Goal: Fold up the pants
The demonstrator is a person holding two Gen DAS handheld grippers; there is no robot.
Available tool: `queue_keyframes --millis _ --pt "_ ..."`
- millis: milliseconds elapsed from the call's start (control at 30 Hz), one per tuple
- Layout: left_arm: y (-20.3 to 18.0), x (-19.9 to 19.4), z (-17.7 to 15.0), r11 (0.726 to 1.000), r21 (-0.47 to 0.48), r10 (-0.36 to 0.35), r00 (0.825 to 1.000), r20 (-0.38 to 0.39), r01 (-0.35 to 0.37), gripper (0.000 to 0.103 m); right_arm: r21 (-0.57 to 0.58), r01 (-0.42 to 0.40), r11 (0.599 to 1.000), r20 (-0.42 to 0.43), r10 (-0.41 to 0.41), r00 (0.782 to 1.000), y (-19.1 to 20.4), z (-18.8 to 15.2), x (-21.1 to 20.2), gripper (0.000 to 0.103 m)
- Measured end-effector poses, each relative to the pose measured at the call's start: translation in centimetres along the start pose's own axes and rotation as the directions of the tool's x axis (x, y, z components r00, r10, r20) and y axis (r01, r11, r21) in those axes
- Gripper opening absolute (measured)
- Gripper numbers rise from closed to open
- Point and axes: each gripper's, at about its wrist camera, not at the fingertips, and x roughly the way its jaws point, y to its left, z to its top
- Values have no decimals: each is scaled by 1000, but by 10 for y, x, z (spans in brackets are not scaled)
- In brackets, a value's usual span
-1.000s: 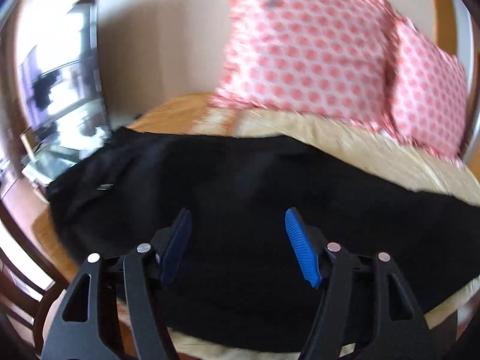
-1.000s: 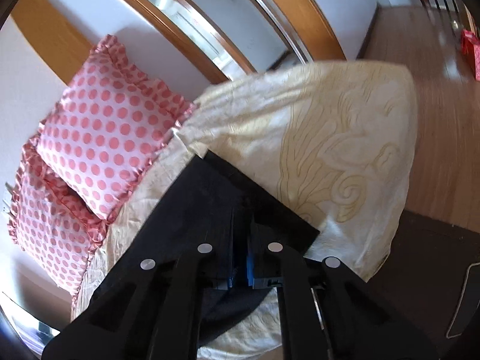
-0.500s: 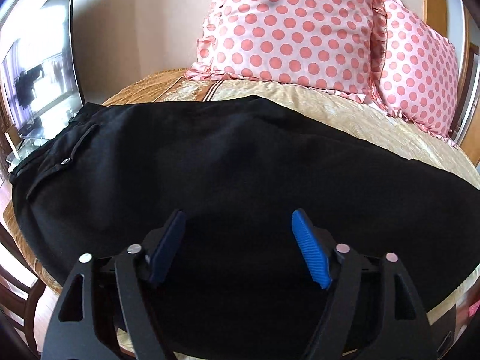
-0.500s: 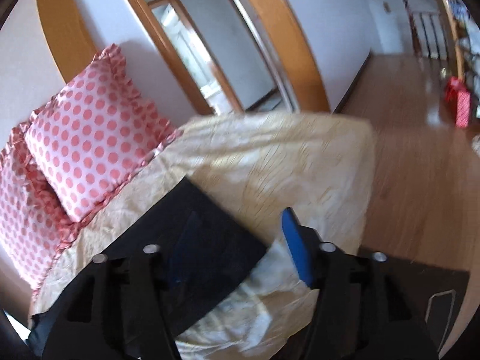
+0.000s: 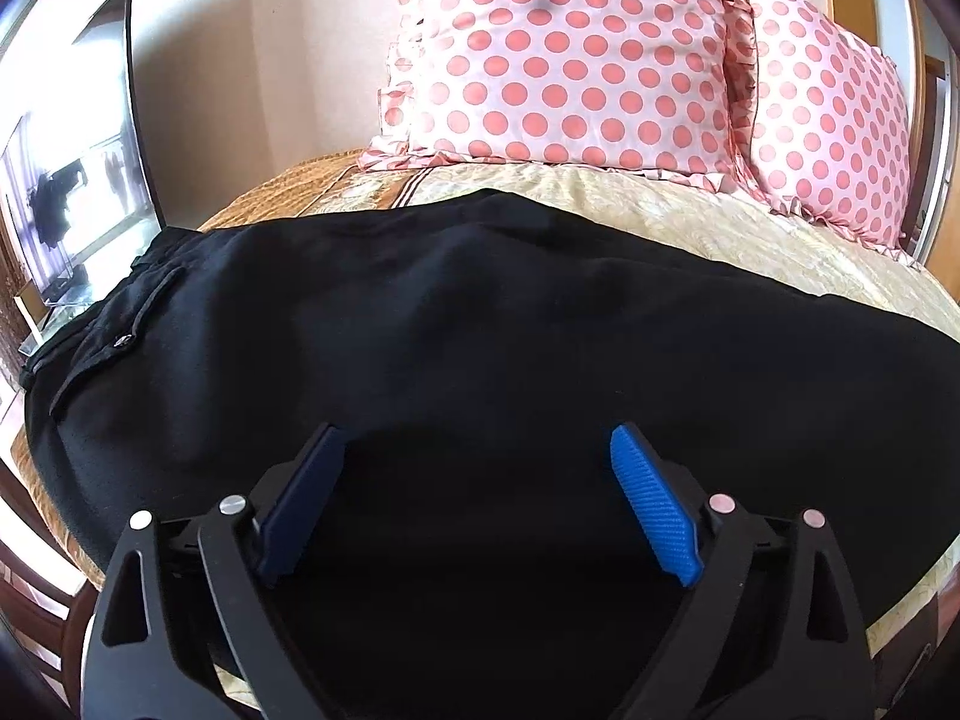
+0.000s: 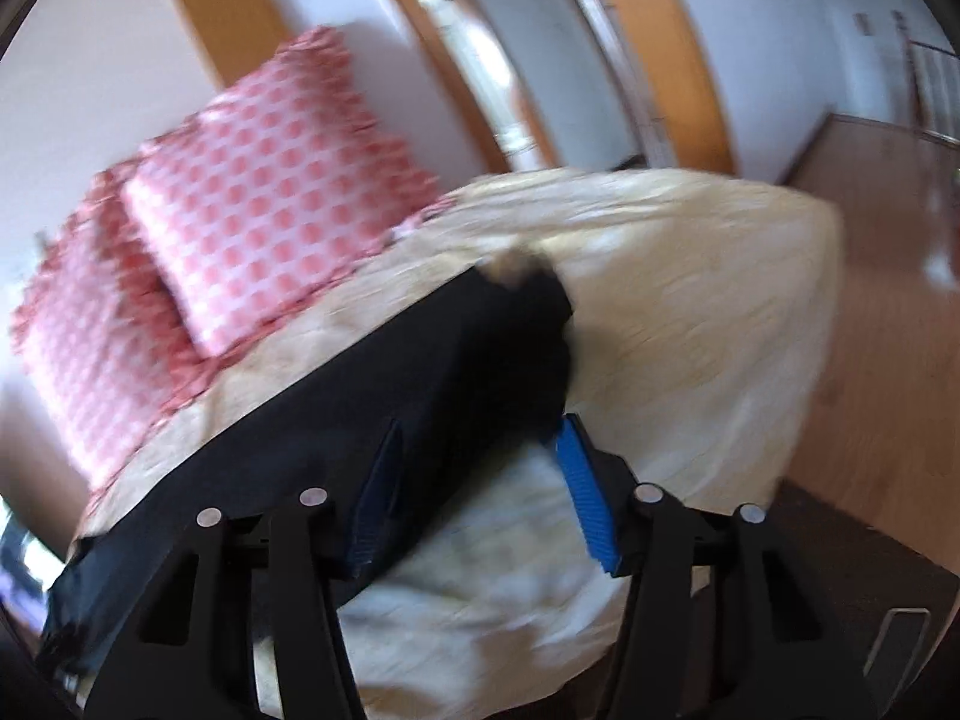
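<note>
Black pants (image 5: pixel 480 324) lie flat across the cream bedspread (image 5: pixel 750 228), waistband with a button at the left. My left gripper (image 5: pixel 477 450) is open and empty, just above the middle of the pants. In the blurred right wrist view the leg end of the pants (image 6: pixel 468 372) lies on the bed, its far corner crumpled. My right gripper (image 6: pixel 480 456) is open and empty over the hem; its left finger is over the cloth, its right finger at the cloth's edge.
Two pink polka-dot pillows (image 5: pixel 570 60) stand against the wall at the head of the bed; they also show in the right wrist view (image 6: pixel 270 204). A mirror (image 5: pixel 78 180) stands left of the bed. A wooden floor (image 6: pixel 888 300) lies to the right.
My right gripper has opened and let go of the pant leg hem, which now lies on the bed, and the view has swung. My left gripper has stayed open and settled over the pants.
</note>
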Motion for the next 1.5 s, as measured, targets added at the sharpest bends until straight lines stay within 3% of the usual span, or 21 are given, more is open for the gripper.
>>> queue_keyframes --millis 100,233,300,367,533,667,833,967,1067,1100,1133,1200,1267,1367,1467,1500 --pt "0 0 0 1000 -1 -1 1000 -1 1 91 -34 35 999 11 -35 999 11 -5 1 49" --pt "0 -1 0 1000 -1 -8 1000 0 8 92 115 54 992 58 -61 996 -12 4 3 46" --pt "0 -1 -1 1000 -4 -11 1000 2 11 92 162 63 985 74 -76 994 -22 8 5 35" --pt "0 -1 -1 1000 -5 -17 1000 2 18 93 196 69 978 79 -85 993 -32 9 7 15" --pt "-1 -1 -1 1000 -3 -30 1000 -1 30 95 225 39 973 71 -56 996 -36 11 9 10" --pt "-1 -1 0 999 -8 -38 999 -1 38 96 168 -30 985 95 15 995 -9 22 -1 9" --pt "-1 -1 0 999 -11 -42 999 2 42 96 24 -217 976 86 214 973 71 34 -6 9" --pt "-1 -1 0 999 -12 -45 999 4 45 96 -85 -405 910 8 407 913 155 28 0 9" --pt "-1 -2 0 999 -15 -46 999 4 46 97 -131 -556 821 -100 547 831 220 8 6 9" --pt "-1 -2 0 999 -18 -48 999 4 48 97 -140 -620 772 -166 599 783 250 -7 8 9" --pt "-1 -2 -1 999 -19 -49 999 5 49 97 -144 -649 747 -204 619 758 264 -17 9 9" --pt "-1 -3 -1 998 -20 -52 999 9 52 97 -164 -719 676 -357 638 682 306 -60 18 9" --pt "0 -4 -1 998 -22 -58 998 9 58 97 -215 -736 642 -516 565 644 336 -113 31 9" --pt "7 -10 -1 994 -43 -98 995 9 98 97 -238 -702 671 -618 453 643 344 -161 51 9" --pt "17 -17 0 989 -76 -129 991 19 130 97 -180 -704 688 -603 488 631 340 -156 54 9" --pt "22 -20 1 987 -91 -127 991 28 129 97 -177 -710 682 -577 512 636 344 -148 48 9"
